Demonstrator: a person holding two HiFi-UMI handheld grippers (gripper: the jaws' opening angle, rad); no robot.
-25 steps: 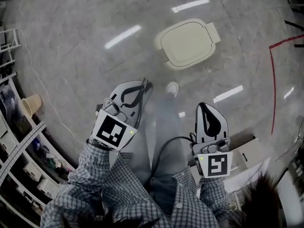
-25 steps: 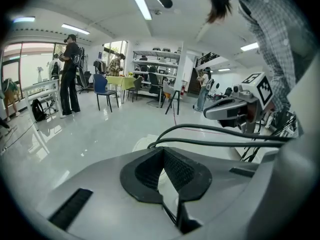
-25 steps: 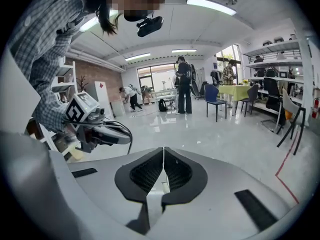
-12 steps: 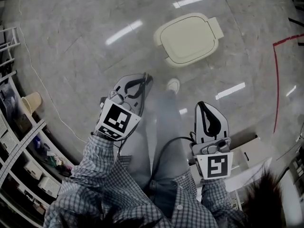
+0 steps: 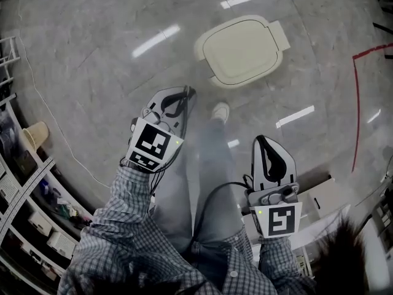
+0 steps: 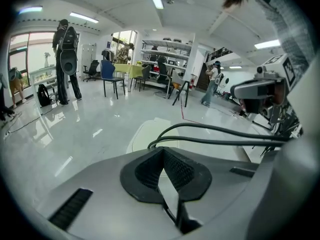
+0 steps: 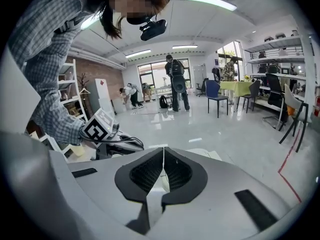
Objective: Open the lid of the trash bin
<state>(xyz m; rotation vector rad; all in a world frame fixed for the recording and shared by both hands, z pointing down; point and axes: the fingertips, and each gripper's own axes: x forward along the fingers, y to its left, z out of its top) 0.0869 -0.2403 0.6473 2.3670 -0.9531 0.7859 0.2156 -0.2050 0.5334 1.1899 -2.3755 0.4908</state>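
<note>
Left gripper (image 5: 186, 96), jaws together and empty, has edged forward, but the trash bin lid (image 5: 242, 47) ahead of it is still down. Right gripper (image 5: 264, 141), likewise closed on nothing, hangs back.

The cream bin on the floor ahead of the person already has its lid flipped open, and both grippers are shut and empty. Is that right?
Not quite. The head view shows the lid lying flat and closed, not flipped open. The rest holds: the left gripper and the right gripper are both shut with nothing in them.
</note>
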